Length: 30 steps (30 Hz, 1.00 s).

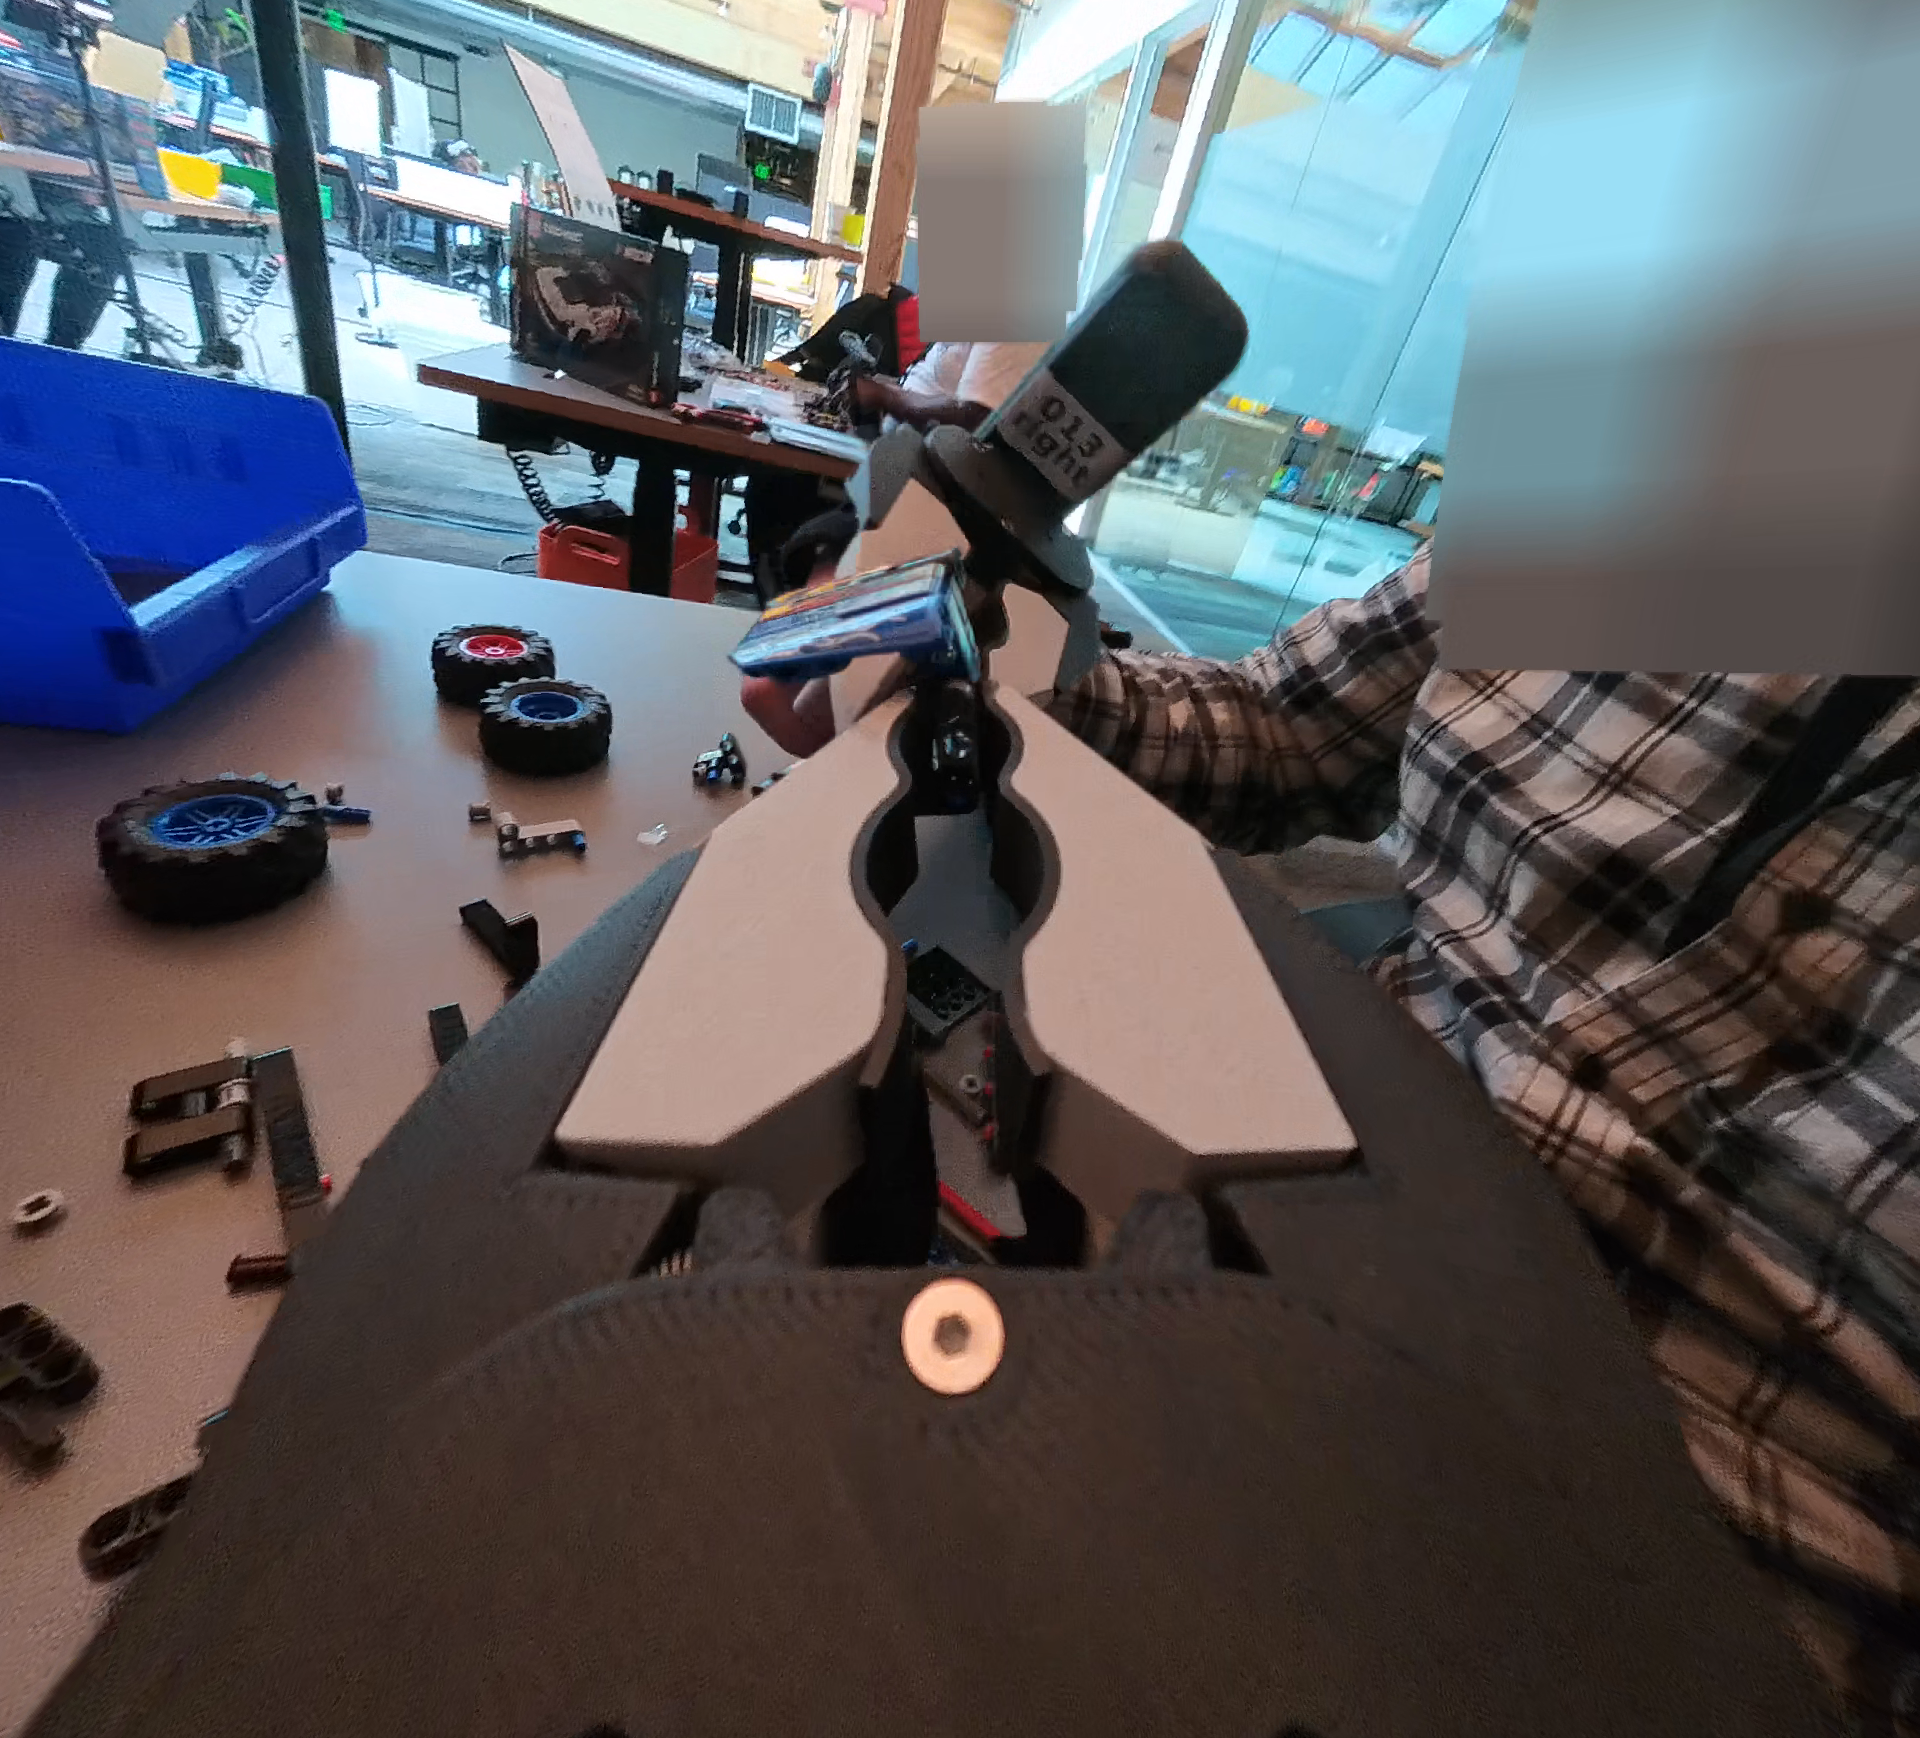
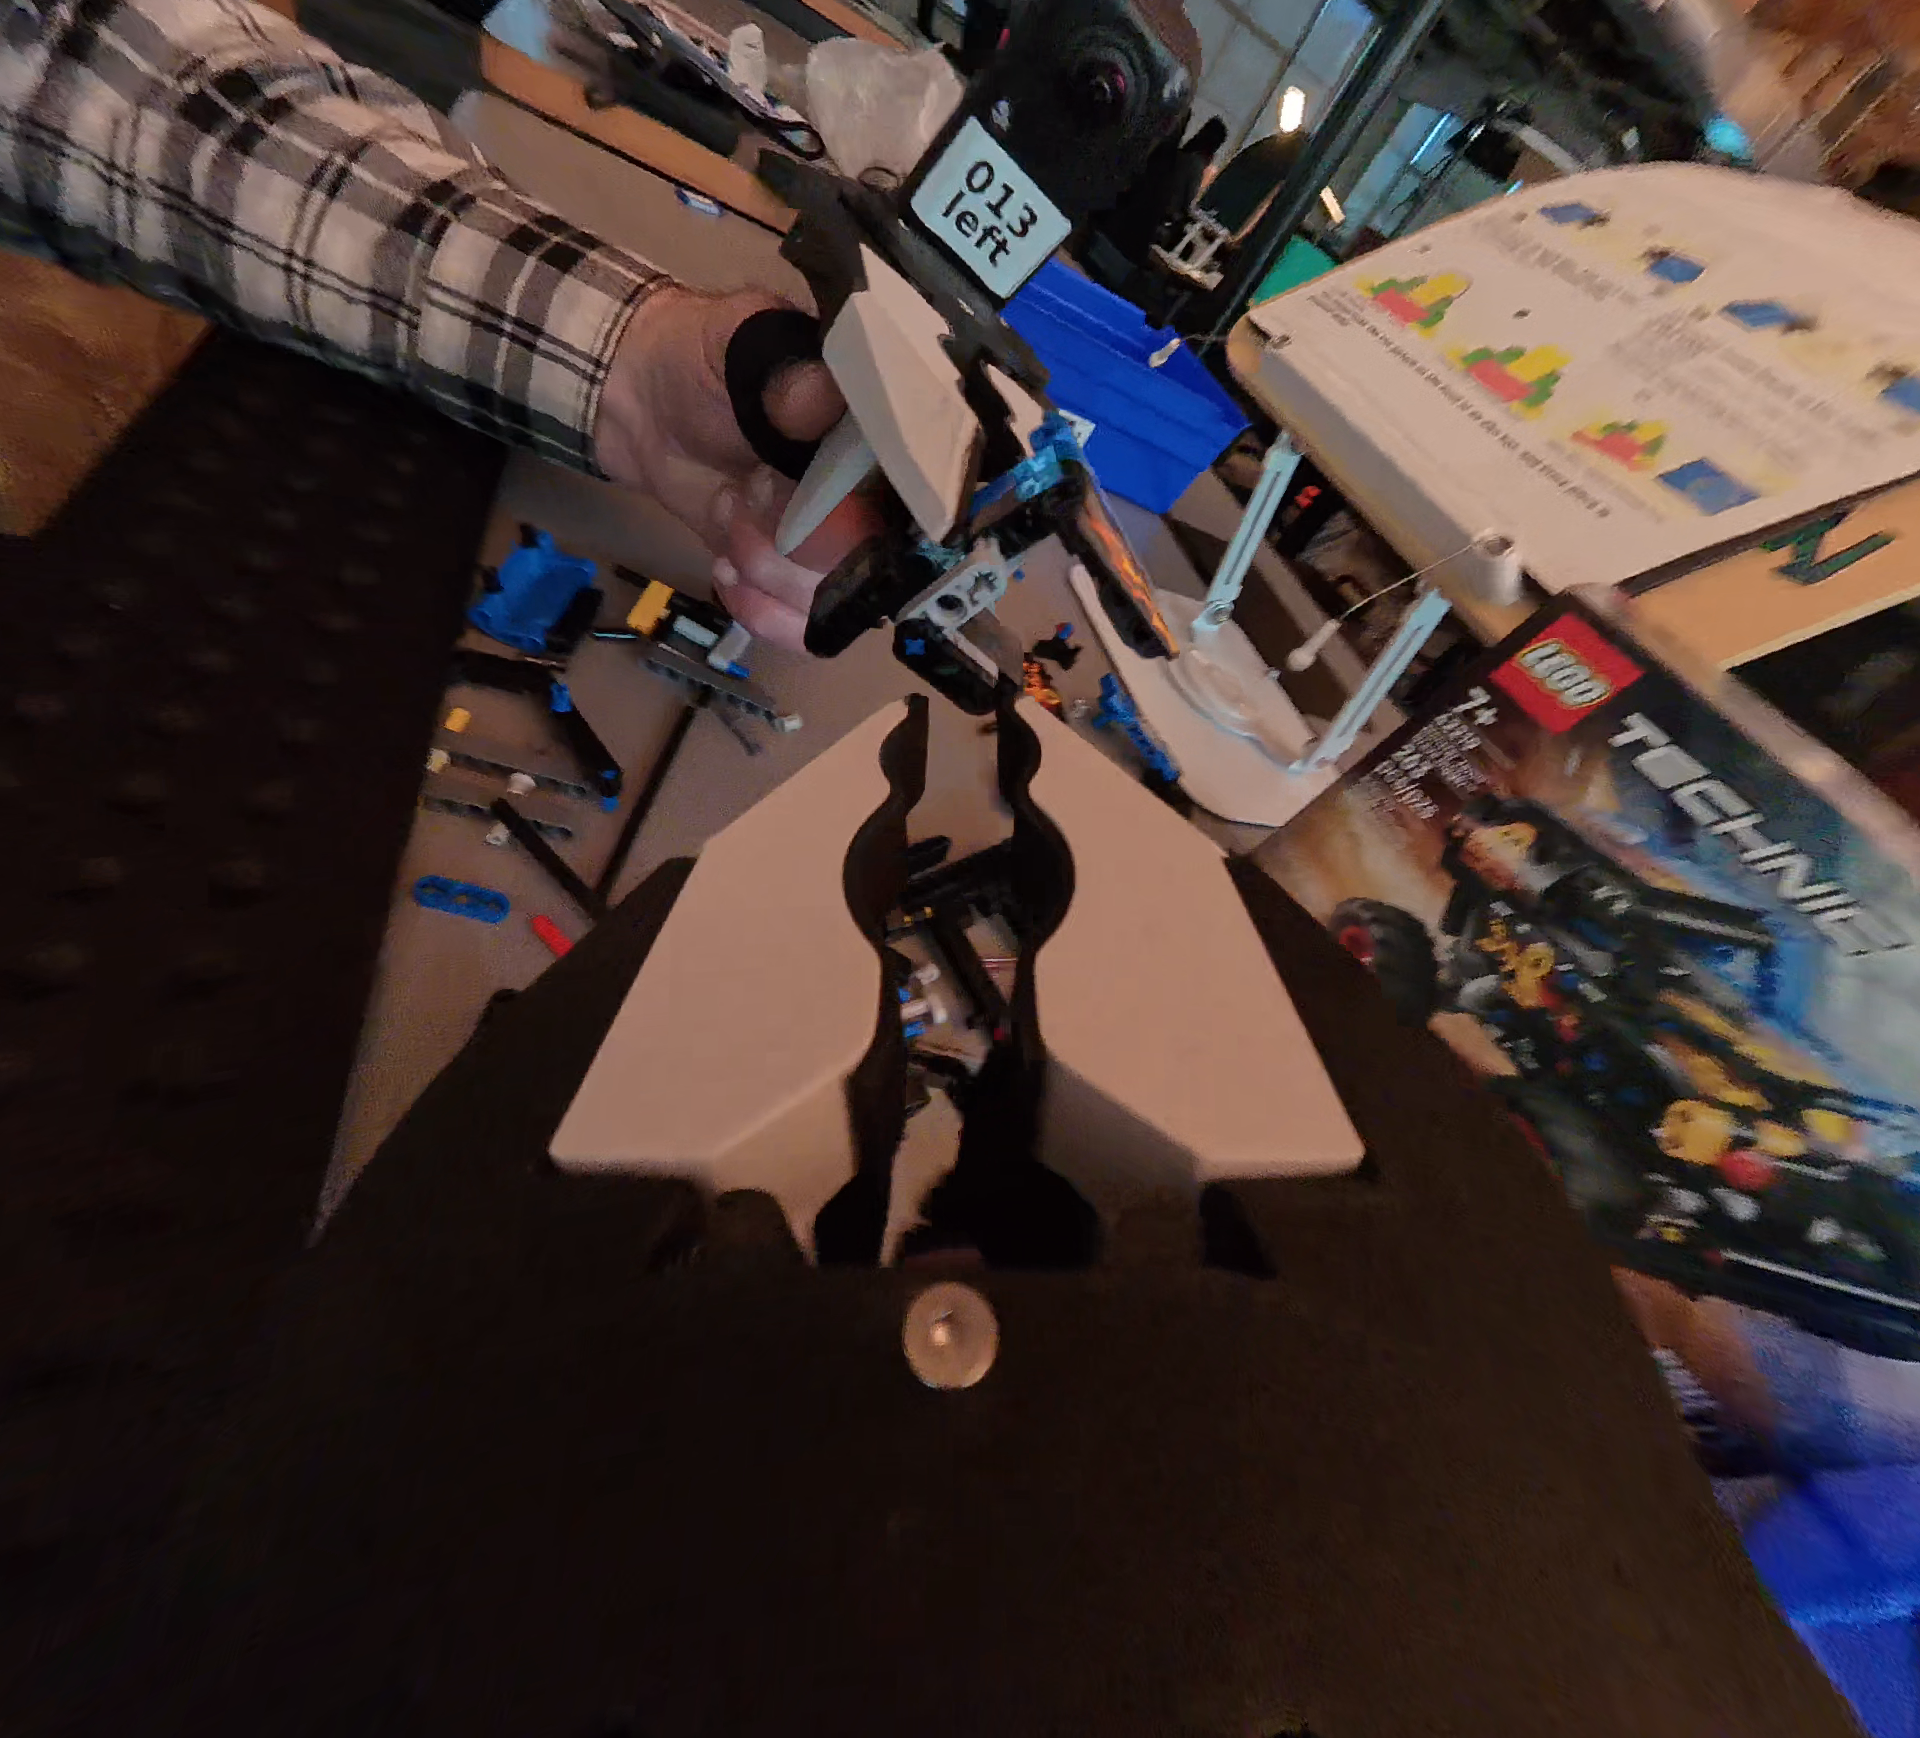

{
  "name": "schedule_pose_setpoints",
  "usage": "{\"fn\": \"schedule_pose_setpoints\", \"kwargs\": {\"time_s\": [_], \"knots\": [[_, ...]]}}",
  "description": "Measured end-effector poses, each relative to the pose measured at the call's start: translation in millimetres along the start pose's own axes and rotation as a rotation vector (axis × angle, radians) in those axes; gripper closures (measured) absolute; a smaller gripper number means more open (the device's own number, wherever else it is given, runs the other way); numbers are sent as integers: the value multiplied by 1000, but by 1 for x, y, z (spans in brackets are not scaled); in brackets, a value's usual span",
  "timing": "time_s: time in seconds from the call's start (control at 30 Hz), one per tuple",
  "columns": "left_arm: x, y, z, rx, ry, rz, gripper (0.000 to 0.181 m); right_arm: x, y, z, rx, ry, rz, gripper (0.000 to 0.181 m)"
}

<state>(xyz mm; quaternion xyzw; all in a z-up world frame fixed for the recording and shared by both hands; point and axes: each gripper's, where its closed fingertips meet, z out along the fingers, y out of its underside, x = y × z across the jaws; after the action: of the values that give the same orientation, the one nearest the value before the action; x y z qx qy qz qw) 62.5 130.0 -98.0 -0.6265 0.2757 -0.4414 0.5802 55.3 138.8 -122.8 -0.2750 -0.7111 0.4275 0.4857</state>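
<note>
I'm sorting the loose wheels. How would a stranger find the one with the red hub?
Start at the big blue plastic bin on the brown table's left side. Three black-tyred toy wheels lie to its right and below it; the red-hubbed wheel is the nearest the bin's right end. Both others have blue hubs.

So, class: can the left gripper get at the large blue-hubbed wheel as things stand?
Probably not yet: the left gripper is shut on the toy assembly, so its fingers are full. The large wheel itself lies uncovered on the table.
</note>
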Motion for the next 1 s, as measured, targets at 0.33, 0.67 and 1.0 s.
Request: {"fn": "schedule_pose_setpoints", "kwargs": {"time_s": [0.33,0.67,1.0], "knots": [[-14,-9,-3,91,-7,-164,174,3,0,2,-58,98,-146,169],[-15,-10,-1,103,-21,-192,176,12,-5,-1,-91,218,-234,167],[-19,-9,1,113,-36,-222,173,13,-10,-3,-13,159,-91,176]]}}
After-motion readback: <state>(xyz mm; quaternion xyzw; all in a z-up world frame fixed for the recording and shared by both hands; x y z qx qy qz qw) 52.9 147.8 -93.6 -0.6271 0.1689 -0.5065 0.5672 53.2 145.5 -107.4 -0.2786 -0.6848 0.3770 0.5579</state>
